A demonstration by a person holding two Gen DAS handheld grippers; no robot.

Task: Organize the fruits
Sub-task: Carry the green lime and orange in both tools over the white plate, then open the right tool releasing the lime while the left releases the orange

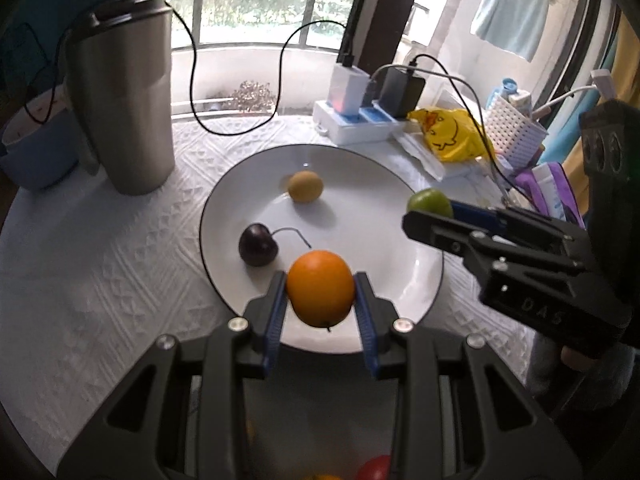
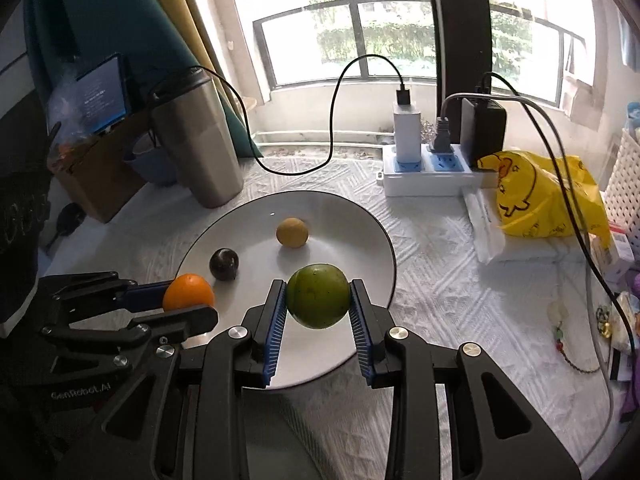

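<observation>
Left gripper (image 1: 321, 292) clamps the orange (image 1: 321, 287) over the white plate's (image 1: 400, 280) near rim, right gripper (image 2: 318, 300) clamps the green fruit (image 2: 318, 295) beside it

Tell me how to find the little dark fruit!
Find the big white plate in the middle of the table. Two small fruits lie loose on it: a tan one farther back and the dark fruit nearer the left edge. It is the only nearly black one, shiny, with a thin stem.
</observation>
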